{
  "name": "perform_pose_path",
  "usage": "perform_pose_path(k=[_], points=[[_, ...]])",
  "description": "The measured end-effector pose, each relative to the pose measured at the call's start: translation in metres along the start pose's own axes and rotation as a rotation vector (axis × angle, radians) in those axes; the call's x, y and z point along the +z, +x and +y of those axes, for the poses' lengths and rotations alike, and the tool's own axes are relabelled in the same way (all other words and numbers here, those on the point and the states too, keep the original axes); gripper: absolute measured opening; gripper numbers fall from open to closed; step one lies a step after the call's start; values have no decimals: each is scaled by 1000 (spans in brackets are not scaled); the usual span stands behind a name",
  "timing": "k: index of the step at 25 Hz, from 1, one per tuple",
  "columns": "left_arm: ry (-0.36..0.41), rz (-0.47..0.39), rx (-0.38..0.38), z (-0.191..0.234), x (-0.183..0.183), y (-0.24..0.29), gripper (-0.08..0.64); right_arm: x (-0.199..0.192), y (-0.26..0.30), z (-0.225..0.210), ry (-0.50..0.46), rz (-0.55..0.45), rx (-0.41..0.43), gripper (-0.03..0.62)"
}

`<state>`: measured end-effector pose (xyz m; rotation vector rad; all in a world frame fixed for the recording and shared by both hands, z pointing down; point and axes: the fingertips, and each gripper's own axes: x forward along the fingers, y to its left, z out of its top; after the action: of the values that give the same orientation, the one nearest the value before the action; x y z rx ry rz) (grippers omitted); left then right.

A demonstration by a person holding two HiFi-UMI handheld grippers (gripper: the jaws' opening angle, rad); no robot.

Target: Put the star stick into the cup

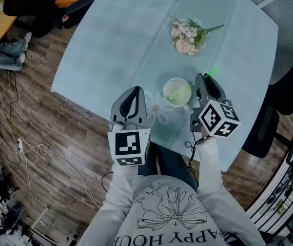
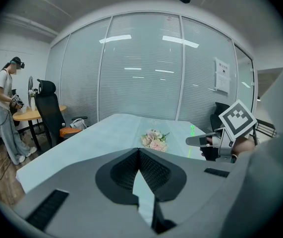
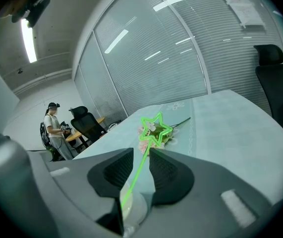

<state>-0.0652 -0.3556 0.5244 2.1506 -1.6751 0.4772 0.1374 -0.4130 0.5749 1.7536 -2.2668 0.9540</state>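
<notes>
Star stick [image 3: 145, 158] stands in the cup [image 1: 165, 91], your right gripper [image 3: 141, 151] released around it.
Likely light, bendy plastic: pinch mid-shaft, gently. Head leans 2 o'clock. Left gripper [image 2: 139, 150] clenched, empty.

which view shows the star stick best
The right gripper view: the star stick runs between the right gripper's open jaws, star head clear, lower end in the cup. The head view shows only a green streak in the cup and a tip past the gripper. The left gripper view catches faint green bits.
</notes>
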Motion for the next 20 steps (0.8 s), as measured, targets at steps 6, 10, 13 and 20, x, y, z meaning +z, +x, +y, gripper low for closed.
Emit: perform_pose_path(k=[6, 10, 13, 20], points=[[2, -45, 4, 0, 18, -10, 3, 8, -18, 4, 7, -18, -24, 110], [4, -80, 2, -2, 35, -23, 3, 14, -39, 10, 6, -29, -34, 110], [14, -116, -3, -5, 50, -34, 4, 26, -56, 18, -8, -58, -32, 110], [31, -230, -12, -11, 98, -62, 4, 86, -103, 60, -120, -220, 4, 62]])
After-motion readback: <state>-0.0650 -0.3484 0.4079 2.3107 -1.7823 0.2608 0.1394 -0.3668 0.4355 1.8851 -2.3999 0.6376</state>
